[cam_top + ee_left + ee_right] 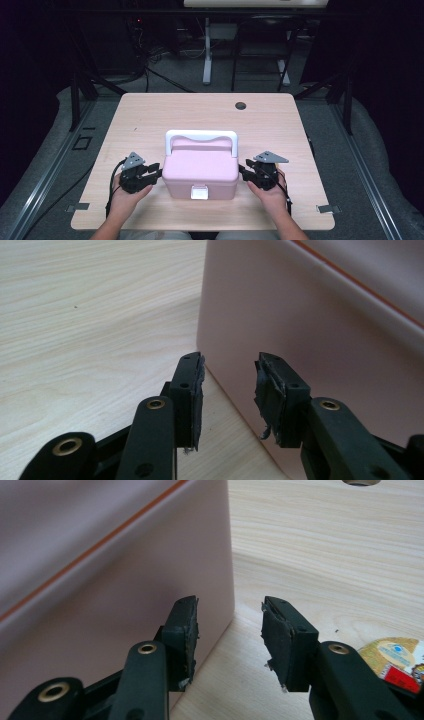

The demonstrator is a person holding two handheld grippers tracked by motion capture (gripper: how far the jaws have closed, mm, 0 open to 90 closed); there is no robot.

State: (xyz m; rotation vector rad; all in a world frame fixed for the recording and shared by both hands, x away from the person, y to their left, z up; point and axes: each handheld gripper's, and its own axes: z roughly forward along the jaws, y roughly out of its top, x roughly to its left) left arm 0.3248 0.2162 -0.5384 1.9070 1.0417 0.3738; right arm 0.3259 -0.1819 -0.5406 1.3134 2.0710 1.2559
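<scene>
A pink box (200,167) with a white handle (201,135) and a white front latch (199,192) stands on the wooden table (150,115), near its front edge. My left gripper (159,170) is level at the box's left side, open. In the left gripper view its tips (230,362) frame the corner of the pink box wall (310,330) without pressing on it. My right gripper (242,170) is at the box's right side, also open. Its tips (230,605) stand beside the corner of the box wall (125,565), with bare table showing between the pads.
A round hole (240,105) sits in the table's far right part. A small gold and red sticker (395,657) lies on the table close by the right gripper. Chair and desk legs stand on the floor beyond the table's far edge.
</scene>
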